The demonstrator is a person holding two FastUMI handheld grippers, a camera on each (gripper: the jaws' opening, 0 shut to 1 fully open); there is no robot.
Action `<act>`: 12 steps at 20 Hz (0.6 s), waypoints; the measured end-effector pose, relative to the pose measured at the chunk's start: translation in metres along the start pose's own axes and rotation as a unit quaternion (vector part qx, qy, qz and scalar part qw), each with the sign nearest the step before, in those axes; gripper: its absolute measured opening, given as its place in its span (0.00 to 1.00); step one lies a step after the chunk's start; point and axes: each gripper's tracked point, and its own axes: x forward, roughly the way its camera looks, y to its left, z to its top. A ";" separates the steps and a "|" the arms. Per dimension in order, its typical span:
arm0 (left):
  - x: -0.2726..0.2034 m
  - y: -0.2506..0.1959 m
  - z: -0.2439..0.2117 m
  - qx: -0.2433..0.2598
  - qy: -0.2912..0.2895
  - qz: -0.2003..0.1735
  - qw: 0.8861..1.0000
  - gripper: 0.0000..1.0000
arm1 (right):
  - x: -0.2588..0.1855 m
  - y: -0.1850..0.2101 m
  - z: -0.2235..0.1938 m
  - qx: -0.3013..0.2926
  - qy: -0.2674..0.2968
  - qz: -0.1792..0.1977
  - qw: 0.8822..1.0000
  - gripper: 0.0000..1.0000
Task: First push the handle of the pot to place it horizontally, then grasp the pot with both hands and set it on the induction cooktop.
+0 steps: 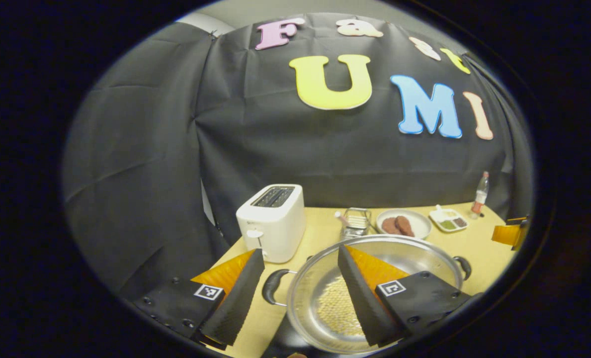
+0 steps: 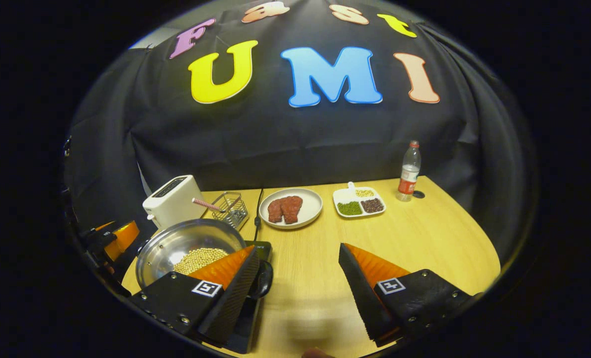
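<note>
Steel pot (image 1: 375, 278) under open left gripper (image 1: 300, 293), handle (image 1: 274, 287) between fingers.

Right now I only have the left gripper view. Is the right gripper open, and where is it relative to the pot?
Observer: Open. The right gripper is beside the pot, with one finger by the pot's near handle and the other over bare table.
Operator: What's under the pot on that side?
Observer: The black induction cooktop. Its corner shows past the pot's rim.
Operator: Any cable to avoid?
Observer: Yes, a dark cable runs back from the cooktop between the wire basket and the plate of meat.
</note>
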 end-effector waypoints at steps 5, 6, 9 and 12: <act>-0.052 -0.085 0.043 -0.008 -0.042 -0.035 0.998 0.90 | -0.053 -0.062 0.034 -0.023 -0.057 -0.012 0.998 0.98; -0.064 -0.102 0.052 -0.005 -0.054 -0.041 0.998 1.00 | -0.067 -0.075 0.042 -0.028 -0.075 -0.015 0.997 0.98; -0.103 -0.154 0.076 -0.008 -0.090 -0.064 0.994 0.97 | -0.110 -0.105 0.070 -0.044 -0.131 -0.020 0.990 0.98; -0.145 -0.201 0.096 -0.016 -0.117 -0.085 0.989 0.97 | -0.152 -0.133 0.084 -0.052 -0.169 -0.029 0.984 0.97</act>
